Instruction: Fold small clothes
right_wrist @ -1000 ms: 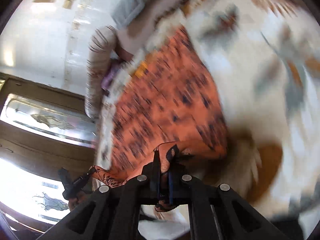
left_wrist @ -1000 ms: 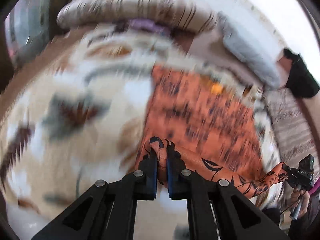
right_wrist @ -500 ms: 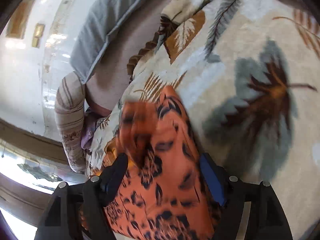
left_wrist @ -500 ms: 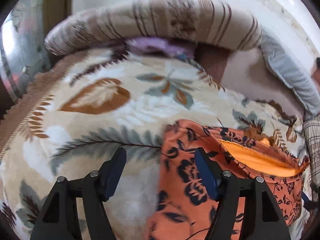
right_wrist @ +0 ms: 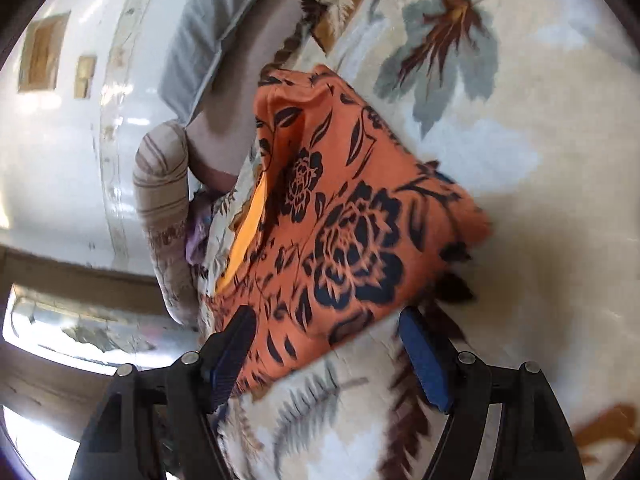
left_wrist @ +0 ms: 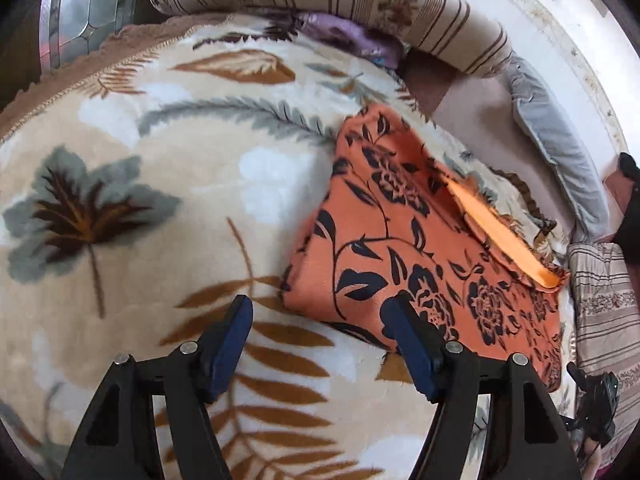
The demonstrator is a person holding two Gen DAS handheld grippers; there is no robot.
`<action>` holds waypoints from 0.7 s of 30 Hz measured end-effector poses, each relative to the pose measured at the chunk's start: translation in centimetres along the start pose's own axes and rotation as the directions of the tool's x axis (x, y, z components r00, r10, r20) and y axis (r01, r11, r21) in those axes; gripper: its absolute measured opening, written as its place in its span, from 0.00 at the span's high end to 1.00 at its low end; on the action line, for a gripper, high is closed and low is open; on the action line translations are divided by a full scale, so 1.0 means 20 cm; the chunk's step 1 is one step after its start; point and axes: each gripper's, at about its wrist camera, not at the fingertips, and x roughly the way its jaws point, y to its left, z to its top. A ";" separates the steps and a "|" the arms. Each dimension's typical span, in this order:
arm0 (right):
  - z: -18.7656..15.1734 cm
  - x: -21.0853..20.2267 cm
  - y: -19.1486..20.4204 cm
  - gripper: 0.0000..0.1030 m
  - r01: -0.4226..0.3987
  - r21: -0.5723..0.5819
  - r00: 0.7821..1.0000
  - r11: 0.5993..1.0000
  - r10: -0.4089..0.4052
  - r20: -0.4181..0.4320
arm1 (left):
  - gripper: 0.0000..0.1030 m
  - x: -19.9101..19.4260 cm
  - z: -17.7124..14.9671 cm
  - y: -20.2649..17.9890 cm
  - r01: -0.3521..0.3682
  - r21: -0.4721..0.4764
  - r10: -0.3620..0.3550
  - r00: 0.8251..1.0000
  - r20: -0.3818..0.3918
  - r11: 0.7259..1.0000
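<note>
An orange garment with a black flower print lies folded on a cream leaf-patterned blanket. A plain orange inner band shows along its far edge. My left gripper is open and empty, just short of the garment's near left corner. In the right wrist view the same garment lies ahead. My right gripper is open and empty, its jaws spread over the garment's near edge, a little above it.
A striped bolster and a purple cloth lie at the blanket's far end. A grey cushion lies along the white wall. A striped cloth is at the right. A window is left of the bed.
Both grippers were shut on the garment's edge a second ago. They carried it over, opened and let go. Both have since drawn back from the folded garment.
</note>
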 end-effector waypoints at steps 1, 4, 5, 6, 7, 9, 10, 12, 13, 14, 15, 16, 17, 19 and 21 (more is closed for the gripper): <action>0.00 0.02 0.00 0.25 0.008 0.023 1.000 1.000 -0.008 0.019 | 0.31 0.01 0.00 -0.01 -0.008 -0.006 0.008 1.000 -0.005 1.000; 0.01 0.02 0.01 0.25 -0.002 0.068 0.998 0.998 -0.001 0.056 | 0.31 0.07 0.01 0.00 -0.013 -0.052 0.013 1.000 -0.011 0.999; 0.01 0.01 0.01 0.25 -0.013 0.078 0.998 0.997 0.008 0.069 | 0.31 0.07 0.02 0.00 -0.009 -0.061 0.010 1.000 0.005 0.998; 0.02 0.02 0.02 0.25 -0.012 0.078 0.997 0.997 0.006 0.080 | 0.31 0.08 0.03 -0.01 -0.007 -0.065 0.008 1.000 0.004 0.998; 0.04 0.02 0.02 0.25 -0.005 0.073 0.995 0.997 -0.002 0.096 | 0.31 0.09 0.05 -0.01 -0.008 -0.073 0.008 1.000 0.000 0.997; 0.07 0.04 0.04 0.27 0.000 0.079 0.993 0.997 -0.010 0.121 | 0.31 0.10 0.09 0.00 0.001 -0.112 -0.001 1.000 0.003 0.994; 0.08 0.04 0.05 0.28 0.005 0.064 0.991 0.998 -0.014 0.132 | 0.40 0.11 0.10 0.00 0.007 -0.118 -0.006 1.000 0.001 0.993; 0.09 0.04 0.06 0.41 0.033 0.044 0.988 0.998 -0.039 0.146 | 0.73 0.14 0.13 0.01 -0.026 -0.132 0.023 0.999 -0.022 0.991; 0.10 0.07 0.08 0.53 0.050 0.043 0.988 0.998 -0.056 0.147 | 0.81 0.16 0.14 0.02 -0.028 -0.134 0.024 0.999 -0.031 0.991; 0.11 0.11 0.09 0.65 0.065 0.040 0.987 0.997 -0.070 0.143 | 0.85 0.16 0.14 0.01 -0.023 -0.122 0.019 0.999 -0.036 0.992; 0.12 0.13 0.10 0.66 0.074 0.039 0.987 0.997 -0.079 0.138 | 0.88 0.16 0.15 -0.01 -0.031 -0.105 0.027 0.999 -0.039 0.994; 0.13 0.14 0.09 0.66 0.074 0.028 0.982 0.997 -0.078 0.175 | 0.89 0.16 0.16 -0.02 -0.041 -0.090 0.038 0.998 -0.042 0.995; 0.15 0.16 0.09 0.67 0.081 0.020 0.984 0.997 -0.083 0.159 | 0.90 0.16 0.17 -0.03 -0.051 -0.082 0.047 0.998 -0.049 0.995; 0.15 0.15 0.11 0.69 0.105 -0.011 0.982 0.994 -0.102 0.159 | 0.90 0.14 0.21 -0.05 -0.059 -0.086 0.055 0.997 -0.055 0.995; 0.16 0.14 0.16 0.88 0.127 -0.059 0.980 0.990 -0.116 0.163 | 0.91 0.10 0.24 -0.08 -0.057 -0.070 0.054 0.997 -0.045 0.996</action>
